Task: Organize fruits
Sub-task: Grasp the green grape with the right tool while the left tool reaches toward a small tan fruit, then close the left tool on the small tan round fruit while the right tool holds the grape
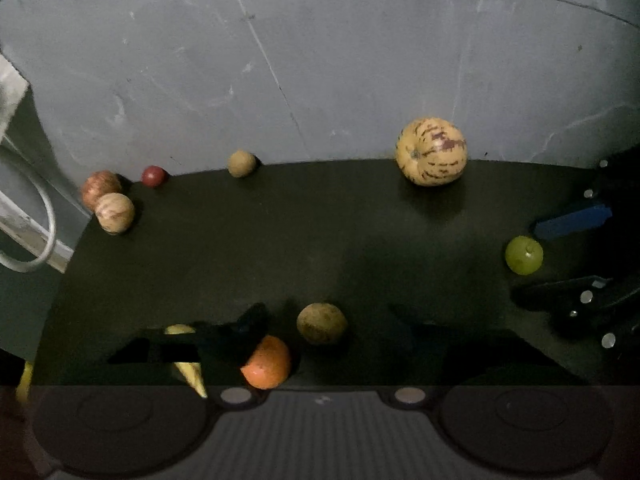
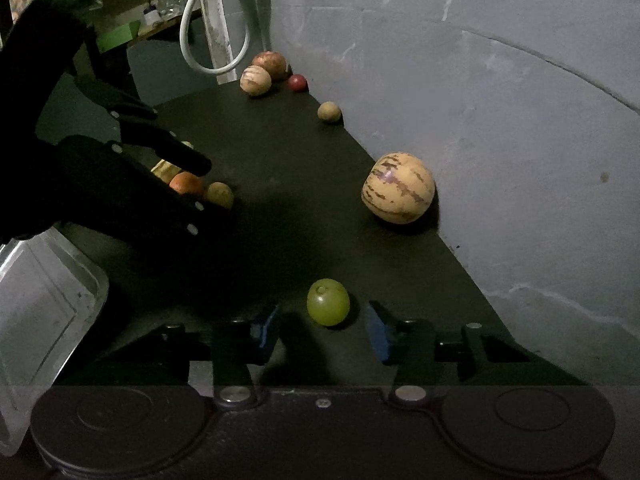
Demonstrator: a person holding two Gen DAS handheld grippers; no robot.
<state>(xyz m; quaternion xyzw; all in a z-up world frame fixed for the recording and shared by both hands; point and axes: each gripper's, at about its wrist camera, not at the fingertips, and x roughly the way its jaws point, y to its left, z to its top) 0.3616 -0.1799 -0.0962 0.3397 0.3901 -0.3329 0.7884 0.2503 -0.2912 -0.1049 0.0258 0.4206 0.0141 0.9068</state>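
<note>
Table (image 2: 280,152): dark top, set against a grey scuffed wall (image 2: 500,100); fruit scattered across it.
Striped melon (image 2: 398,187): landmark; large, cream with purple streaks, at the table's wall-side edge, touching or nearly touching the wall.
Green fruit (image 2: 328,301): small, round, stem end up; nearer the camera than the melon, well apart from it.
Right gripper (image 2: 326,330): blue-padded fingers (image 2: 378,334) either side of the green fruit; gaps visible on both sides, pads not pressing it, so released.
Orange (image 1: 266,362): far across the table from the melon, at the near edge in the left wrist view.
Brown fruit (image 1: 321,323): just beside the orange, on the melon side of it.
Banana (image 1: 191,372): yellow, partly hidden under dark fingers, beyond the orange away from the melon.
Left gripper (image 1: 332,332): dark fingers hard to read in shadow; one lies over the banana and against the orange, the other on the far side of the brown fruit; gap between them wide; cannot tell whether anything is pinched.
Small tan fruit (image 1: 241,163): along the wall edge, between the melon and the far corner.
Red fruit (image 1: 153,176): small, further along the same edge.
Two apples (image 1: 108,200): streaked, touching one another, at the far corner from the melon.
Clear tray (image 2: 44,312): plastic, at the table's near left in the right wrist view, well apart from the melon.
White cable (image 2: 208,52): loop hanging beyond the far corner.
</note>
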